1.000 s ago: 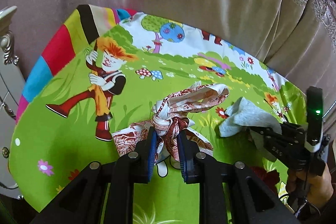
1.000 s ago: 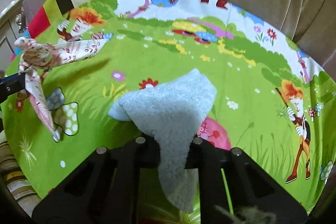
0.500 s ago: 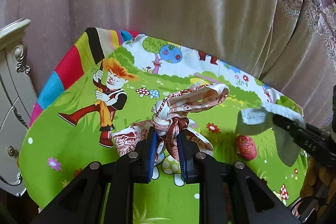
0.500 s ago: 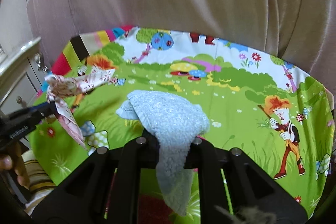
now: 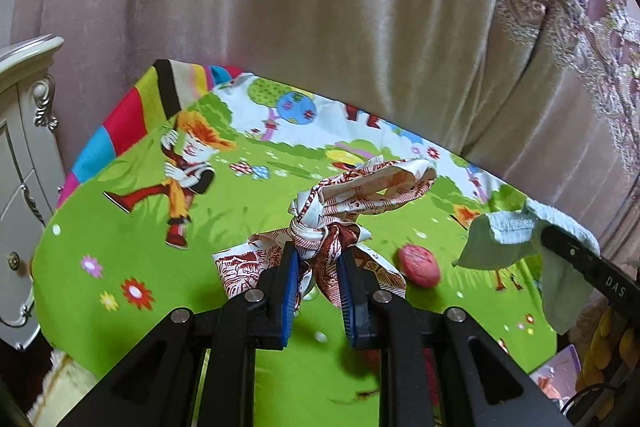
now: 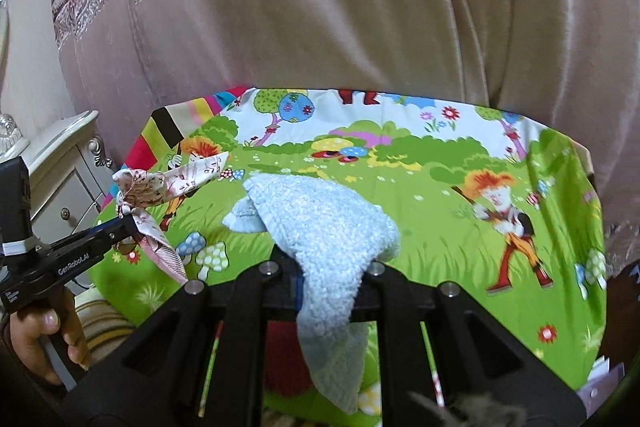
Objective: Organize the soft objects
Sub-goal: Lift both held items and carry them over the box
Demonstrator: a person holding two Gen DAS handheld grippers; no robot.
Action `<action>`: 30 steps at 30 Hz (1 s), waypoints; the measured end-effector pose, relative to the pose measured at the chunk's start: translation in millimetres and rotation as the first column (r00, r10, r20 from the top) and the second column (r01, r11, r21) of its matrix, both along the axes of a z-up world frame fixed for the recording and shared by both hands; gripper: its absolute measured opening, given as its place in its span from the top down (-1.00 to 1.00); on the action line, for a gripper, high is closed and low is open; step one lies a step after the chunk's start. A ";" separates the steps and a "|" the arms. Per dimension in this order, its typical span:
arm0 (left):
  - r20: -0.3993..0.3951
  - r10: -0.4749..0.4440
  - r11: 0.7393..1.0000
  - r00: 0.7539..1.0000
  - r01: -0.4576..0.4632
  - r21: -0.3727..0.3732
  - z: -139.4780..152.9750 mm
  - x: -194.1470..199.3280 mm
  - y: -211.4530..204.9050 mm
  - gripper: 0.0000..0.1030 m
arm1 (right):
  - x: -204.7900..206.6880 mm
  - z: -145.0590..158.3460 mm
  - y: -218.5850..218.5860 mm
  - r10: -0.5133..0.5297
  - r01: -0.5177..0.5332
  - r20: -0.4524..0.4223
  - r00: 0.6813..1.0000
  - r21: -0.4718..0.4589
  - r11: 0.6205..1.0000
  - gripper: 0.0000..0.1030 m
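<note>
1. The curtain [image 5: 320, 27] fills the far side of both views, hanging in pale folds behind the table.
2. The cartoon tablecloth [image 5: 120, 247] covers the table below me; nothing of mine rests on it, since both cloths hang clear above it.
3. A pale cabinet [image 5: 20, 167] stands off the table's left edge, cut off by the frame.
4. My right gripper [image 6: 328, 267] is clamped tight on the blue towel [image 6: 320, 219]. The towel drapes over the jaws, part bunched on the far side and a long tail hanging down the near side, so the pads are hidden beneath it.
5. My left gripper [image 5: 318, 275] is clamped on the patterned scarf [image 5: 360, 195] at its knot. The scarf's loop juts far and to the right, and its loose ends droop on either side of the jaws.
6. The relation that matters, I judge: each cloth lies already in its own jaws, the scarf left of the towel, well apart, so either hand can set down alone.
7. A small red object [image 5: 418, 265] lies on the cloth between my two loads, nearer the left gripper; I cannot make out what it is.
8. No bin or target spot shows, so where these go is unclear.
</note>
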State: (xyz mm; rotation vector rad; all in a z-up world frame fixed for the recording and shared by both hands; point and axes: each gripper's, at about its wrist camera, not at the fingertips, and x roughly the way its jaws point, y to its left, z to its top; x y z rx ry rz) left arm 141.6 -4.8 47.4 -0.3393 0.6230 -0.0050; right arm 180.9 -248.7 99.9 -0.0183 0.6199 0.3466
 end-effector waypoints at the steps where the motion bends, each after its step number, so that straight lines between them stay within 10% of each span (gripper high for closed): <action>1: 0.000 -0.013 1.000 1.000 0.013 0.001 0.7 -3.1 -5.9 0.61 | -7.9 -0.2 -7.7 -0.012 0.012 -0.005 1.000 0.006 1.000 0.71; 16: 0.010 -0.218 0.975 0.976 0.218 0.033 16.6 -41.9 -97.2 0.61 | -88.3 -1.0 -118.0 -0.197 0.198 -0.037 0.980 0.042 0.979 0.71; 30: -0.026 -0.437 0.899 0.899 0.437 0.005 23.3 -72.1 -192.3 0.61 | -159.3 -2.3 -214.3 -0.383 0.383 -0.025 0.924 0.003 0.924 0.71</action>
